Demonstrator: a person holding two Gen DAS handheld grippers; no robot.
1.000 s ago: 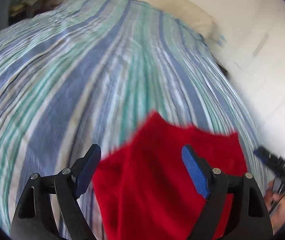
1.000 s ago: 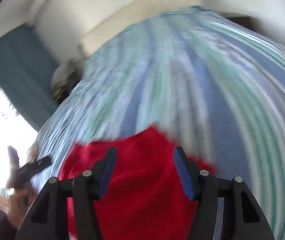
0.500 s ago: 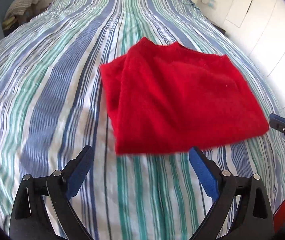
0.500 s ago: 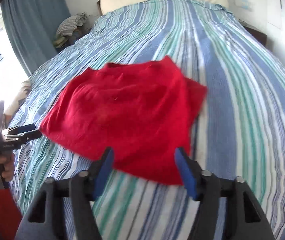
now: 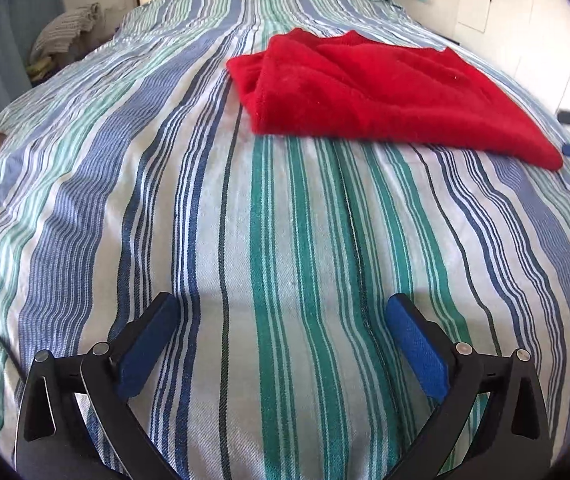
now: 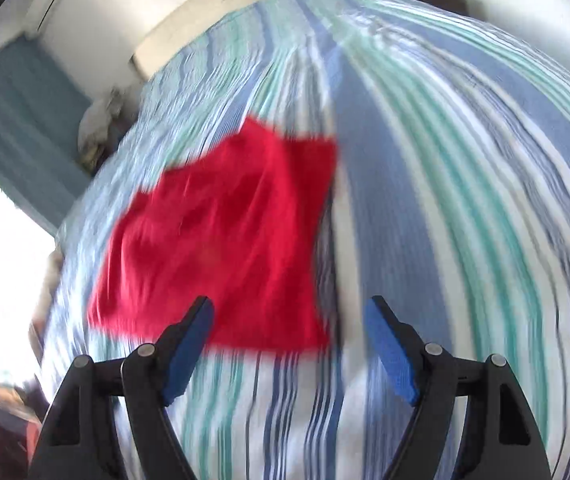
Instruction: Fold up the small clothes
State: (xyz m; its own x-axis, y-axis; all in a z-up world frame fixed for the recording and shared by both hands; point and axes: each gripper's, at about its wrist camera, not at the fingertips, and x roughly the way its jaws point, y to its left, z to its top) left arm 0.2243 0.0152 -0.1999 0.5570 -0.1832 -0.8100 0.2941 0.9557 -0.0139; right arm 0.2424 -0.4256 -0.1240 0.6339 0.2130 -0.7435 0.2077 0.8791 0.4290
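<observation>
One red cloth (image 5: 381, 92), folded, flat on striped bed (image 5: 285, 248). Two grippers, both wide open, empty: left gripper (image 5: 281, 340) well short of cloth; right gripper (image 6: 289, 340) nearer, at its near edge.

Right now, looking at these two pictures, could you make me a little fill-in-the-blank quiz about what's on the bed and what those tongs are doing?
1. The folded cloth lying on the bed is coloured ____.
2. The bedspread under it has a pattern of ____.
3. The left tongs and the right tongs both have their jaws ____.
4. Between their pads, both tongs hold ____.

Missing words: red; stripes; open; nothing
</observation>
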